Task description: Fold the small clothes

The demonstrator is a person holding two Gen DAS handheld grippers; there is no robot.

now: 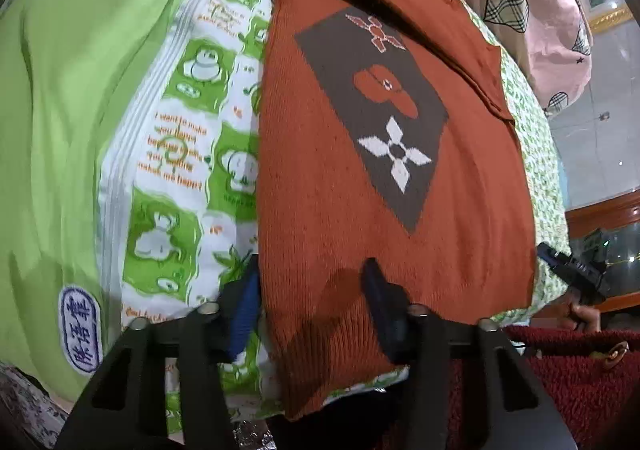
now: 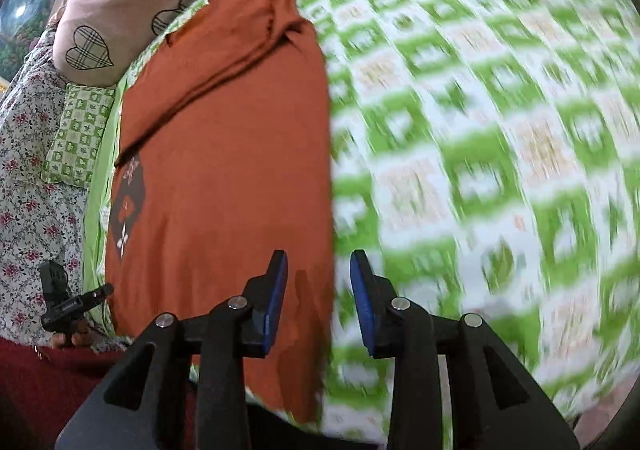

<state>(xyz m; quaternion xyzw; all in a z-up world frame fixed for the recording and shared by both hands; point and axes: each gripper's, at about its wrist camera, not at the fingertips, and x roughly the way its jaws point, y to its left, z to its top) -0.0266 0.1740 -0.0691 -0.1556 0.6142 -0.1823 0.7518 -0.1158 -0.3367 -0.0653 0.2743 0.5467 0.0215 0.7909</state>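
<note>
A small rust-orange knit sweater with a dark grey diamond panel of flowers lies flat on the bed, a sleeve folded across its back part. My left gripper is open just above the sweater's near left edge, one finger on each side of that edge. In the right wrist view the same sweater lies left of centre. My right gripper is open over the sweater's near right edge, empty. The left gripper shows at that view's far left.
The bed has a green and white patterned sheet and a plain lime-green blanket at the left. A pink pillow with checked hearts lies beyond the sweater. A dark red garment of the person is at the near edge.
</note>
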